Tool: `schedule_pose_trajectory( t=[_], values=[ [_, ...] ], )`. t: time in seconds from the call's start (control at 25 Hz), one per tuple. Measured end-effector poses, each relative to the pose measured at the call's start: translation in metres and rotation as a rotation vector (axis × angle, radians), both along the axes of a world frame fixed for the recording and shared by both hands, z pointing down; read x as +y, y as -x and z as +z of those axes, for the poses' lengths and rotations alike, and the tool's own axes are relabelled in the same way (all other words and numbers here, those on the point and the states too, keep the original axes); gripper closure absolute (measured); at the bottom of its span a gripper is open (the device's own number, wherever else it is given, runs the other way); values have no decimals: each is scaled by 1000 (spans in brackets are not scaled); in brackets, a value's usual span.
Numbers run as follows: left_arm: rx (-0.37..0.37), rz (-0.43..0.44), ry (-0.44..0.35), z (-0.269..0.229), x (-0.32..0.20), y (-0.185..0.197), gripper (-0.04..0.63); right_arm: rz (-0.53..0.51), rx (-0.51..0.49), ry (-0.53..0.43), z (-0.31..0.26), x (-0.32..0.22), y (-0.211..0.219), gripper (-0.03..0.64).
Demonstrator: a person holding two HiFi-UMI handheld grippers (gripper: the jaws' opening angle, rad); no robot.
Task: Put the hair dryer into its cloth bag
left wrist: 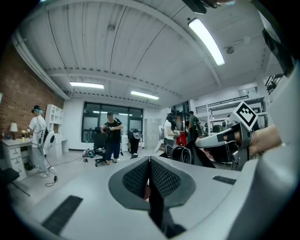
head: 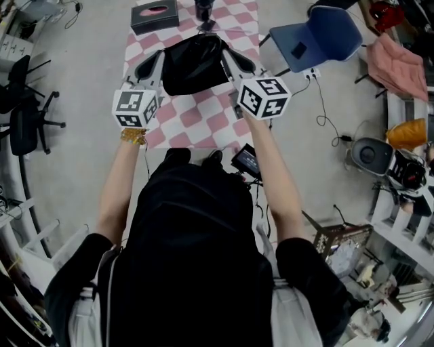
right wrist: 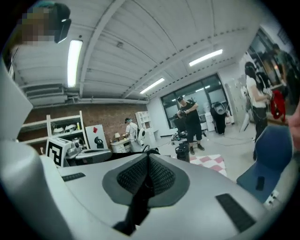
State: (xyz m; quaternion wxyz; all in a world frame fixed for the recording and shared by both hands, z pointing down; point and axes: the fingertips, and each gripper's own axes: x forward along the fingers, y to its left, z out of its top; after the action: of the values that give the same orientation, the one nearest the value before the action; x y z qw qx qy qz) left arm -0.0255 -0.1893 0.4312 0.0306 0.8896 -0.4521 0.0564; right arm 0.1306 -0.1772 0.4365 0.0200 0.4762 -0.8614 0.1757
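The person holds the black cloth bag (head: 195, 64) up in the air above the pink-checked desk (head: 203, 122), strung between both tools. The left tongs (head: 157, 62) are pinched tight on a fold of the black fabric at one side of the bag's top, and the right tongs (head: 230, 59) are pinched the same way on the other side. Each gripper view shows a dark strip of cloth squeezed between its closed pads.

The bag sags in a rounded belly between the two grips, so I'd guess it carries some weight. The hair dryer itself I cannot pick out. It may be inside that bulge, but no view shows it plainly. A dark upright object (head: 203, 9) stands at the far end of the desk beside a dark tissue box (head: 154, 15), and I cannot tell what it is.

The cloth looks thin, limp and a little slick. It will fold and slump wherever it isn't held, and a thin pinch could slide out under load. The rim near the mouth, at two opposite points as now, seems the right hold. A dryer is hard and lopsided, so I'd take it by the handle.
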Motion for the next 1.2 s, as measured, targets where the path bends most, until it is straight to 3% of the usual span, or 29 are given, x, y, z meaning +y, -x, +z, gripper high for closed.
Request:
schedule_pose_trajectory(
  t=[0.12, 0.36, 0.64, 1.2],
  values=[
    [-54, -34, -59, -6, 3, -2, 577, 33, 96, -68, -5, 3, 4, 594],
    [-116, -81, -131, -9, 3, -8, 577, 87, 133, -140, -13, 1, 16, 594],
    [-120, -99, -130, 4, 5, -9, 577, 150, 180, -162, 1, -1, 36, 594],
    [-124, -122, -97, 32, 7, 16, 577, 185, 323, -103, 46, -9, 52, 594]
  ],
)
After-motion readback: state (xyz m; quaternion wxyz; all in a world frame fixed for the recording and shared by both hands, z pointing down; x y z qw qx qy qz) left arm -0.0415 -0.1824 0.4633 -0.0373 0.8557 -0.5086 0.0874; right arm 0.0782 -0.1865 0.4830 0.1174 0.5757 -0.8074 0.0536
